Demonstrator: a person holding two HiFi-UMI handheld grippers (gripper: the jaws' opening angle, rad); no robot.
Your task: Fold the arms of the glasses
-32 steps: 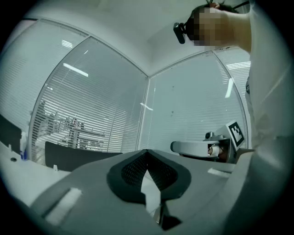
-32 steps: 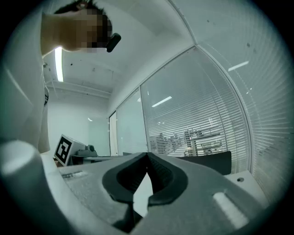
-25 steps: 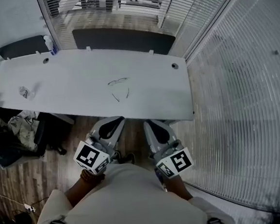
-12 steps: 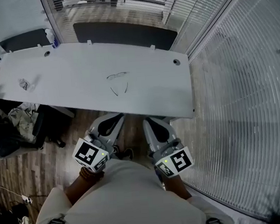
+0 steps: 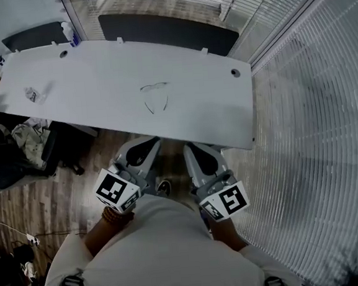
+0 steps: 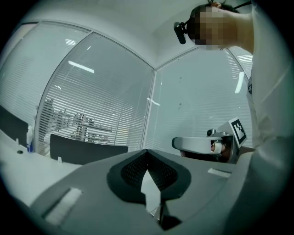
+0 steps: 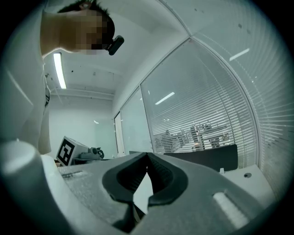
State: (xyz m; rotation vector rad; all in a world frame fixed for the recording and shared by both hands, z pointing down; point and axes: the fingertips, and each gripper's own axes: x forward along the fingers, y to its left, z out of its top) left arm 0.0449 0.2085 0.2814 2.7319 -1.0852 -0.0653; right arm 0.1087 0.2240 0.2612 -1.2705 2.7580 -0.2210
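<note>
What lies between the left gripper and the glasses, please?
Only bare white table lies between the left gripper and the glasses, as the head view shows.

The white tabletop [image 5: 85, 72] carries thin dark-framed glasses [image 5: 153, 86], while near its front edge the grey left tool [image 5: 146, 147] and grey right tool [image 5: 193, 151] wear black-and-white square markers above the brown wood-grain floor [image 5: 58, 187].

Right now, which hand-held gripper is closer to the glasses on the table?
Left, slightly. The left hand-held gripper sits off the table's near edge, almost straight in front of the glasses; the right hand-held gripper is also off the edge, further to the side. Both are shut.
</note>
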